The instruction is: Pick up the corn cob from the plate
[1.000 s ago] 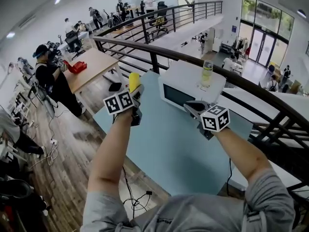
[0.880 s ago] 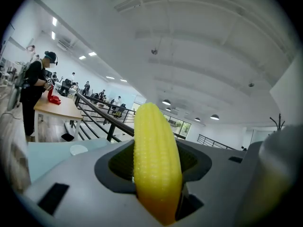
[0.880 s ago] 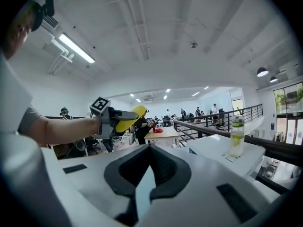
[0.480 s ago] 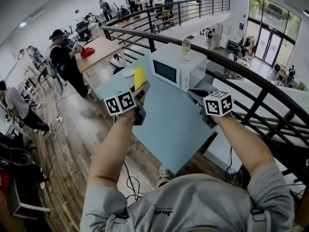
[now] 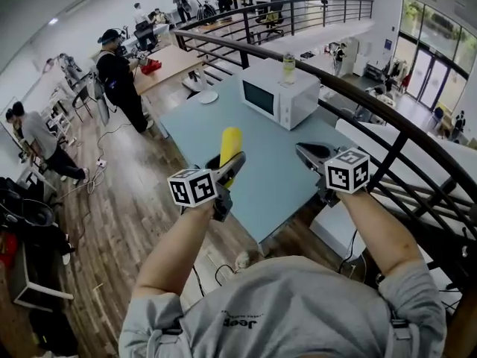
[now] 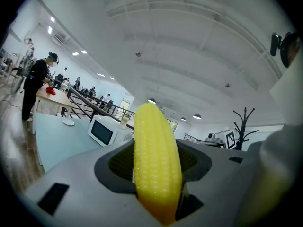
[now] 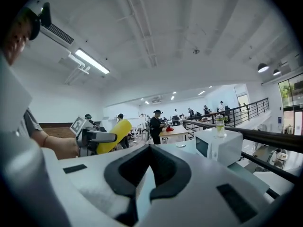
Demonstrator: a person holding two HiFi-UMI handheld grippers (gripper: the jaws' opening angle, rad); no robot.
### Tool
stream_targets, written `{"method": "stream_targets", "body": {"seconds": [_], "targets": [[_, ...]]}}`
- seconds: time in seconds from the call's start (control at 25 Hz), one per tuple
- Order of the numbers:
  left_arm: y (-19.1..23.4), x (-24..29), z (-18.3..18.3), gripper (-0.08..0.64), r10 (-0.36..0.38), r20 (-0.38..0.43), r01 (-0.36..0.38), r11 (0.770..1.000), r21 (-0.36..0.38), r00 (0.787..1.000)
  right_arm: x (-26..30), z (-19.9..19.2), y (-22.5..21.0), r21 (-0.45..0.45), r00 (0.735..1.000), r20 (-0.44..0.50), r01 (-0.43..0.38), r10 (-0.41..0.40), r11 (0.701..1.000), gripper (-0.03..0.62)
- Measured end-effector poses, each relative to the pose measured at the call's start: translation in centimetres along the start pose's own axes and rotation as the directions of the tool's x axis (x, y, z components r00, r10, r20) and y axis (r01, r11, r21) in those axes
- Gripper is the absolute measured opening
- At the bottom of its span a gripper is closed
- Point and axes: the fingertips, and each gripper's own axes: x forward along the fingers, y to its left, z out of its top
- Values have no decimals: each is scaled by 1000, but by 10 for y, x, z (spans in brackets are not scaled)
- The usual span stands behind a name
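Left gripper (image 5: 223,168) clamps the corn cob (image 5: 230,146), well apart from the plate (image 5: 208,97) at the table's (image 5: 261,136) far edge — right gripper's (image 5: 304,151) jaws sit together on nothing.

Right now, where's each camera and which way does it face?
Head view: on the person's head, facing down at table and microwave; forearms, left gripper, right gripper show.
Left gripper view: on that gripper, along its fingers clamping the corn cob.
Right gripper view: along its empty fingers; left forearm shows.
All three share the microwave.
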Motion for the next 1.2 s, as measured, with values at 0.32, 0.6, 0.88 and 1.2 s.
{"method": "stream_targets", "body": {"seconds": [0.32,0.6,0.88,1.2], "targets": [[-32,-34,-40,235,-74,-2,74,996,48,997,-23,-29,32,-47,1000,-4,-8,8,999,15],[-16,-63,-55,235,-174,-4,174,984,26,985,-8,-64,51,24,998,-1,57,-57,998,15],[19,-99,-54,235,-193,-37,195,979,62,981,13,-88,62,126,993,-15,118,-117,985,15],[44,-103,-41,235,-250,-35,251,966,52,968,46,-80,66,105,989,-11,145,-144,984,15]]}}
